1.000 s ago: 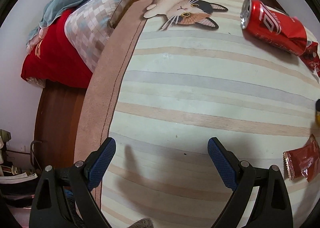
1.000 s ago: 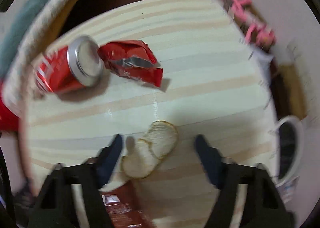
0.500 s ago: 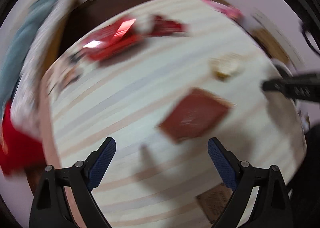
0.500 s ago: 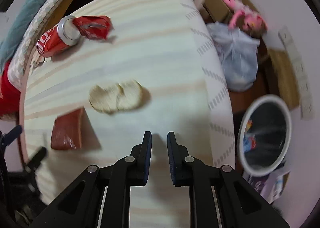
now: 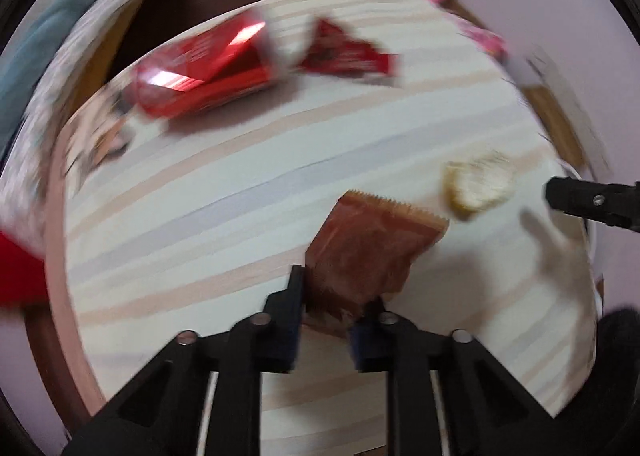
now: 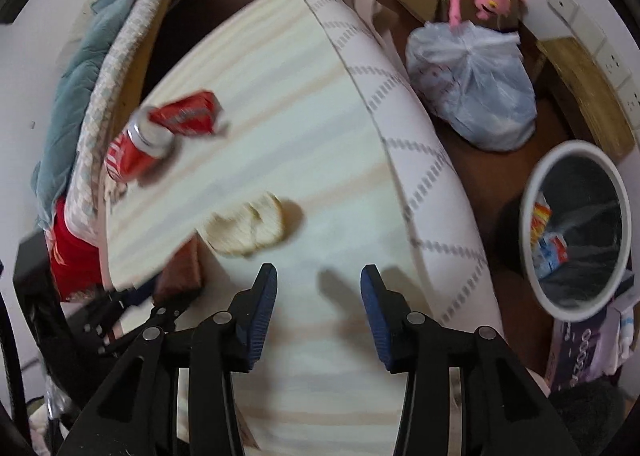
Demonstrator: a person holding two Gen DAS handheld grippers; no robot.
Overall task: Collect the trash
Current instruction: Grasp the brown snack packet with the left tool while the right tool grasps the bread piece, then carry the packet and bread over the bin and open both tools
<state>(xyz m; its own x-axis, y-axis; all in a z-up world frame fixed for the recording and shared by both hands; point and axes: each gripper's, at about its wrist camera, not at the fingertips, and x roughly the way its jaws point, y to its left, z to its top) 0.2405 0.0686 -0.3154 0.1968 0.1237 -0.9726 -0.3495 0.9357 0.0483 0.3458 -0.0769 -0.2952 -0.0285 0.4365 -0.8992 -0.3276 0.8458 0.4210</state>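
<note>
In the left wrist view, blurred, we saw the brown wrapper (image 5: pixel 374 252) low at centre, flat with a serrated top edge. The left gripper (image 5: pixel 334 296) had just been closing, and its jaws seemed to pinch the wrapper's lower end. A red can (image 5: pixel 200 68) lay at upper left.

The right wrist view alone showed the white bin (image 6: pixel 576 228) at the right edge. The right gripper (image 6: pixel 319 280) had just been opening, its jaws apart over the striped mat (image 6: pixel 320 144) with nothing between them.
</note>
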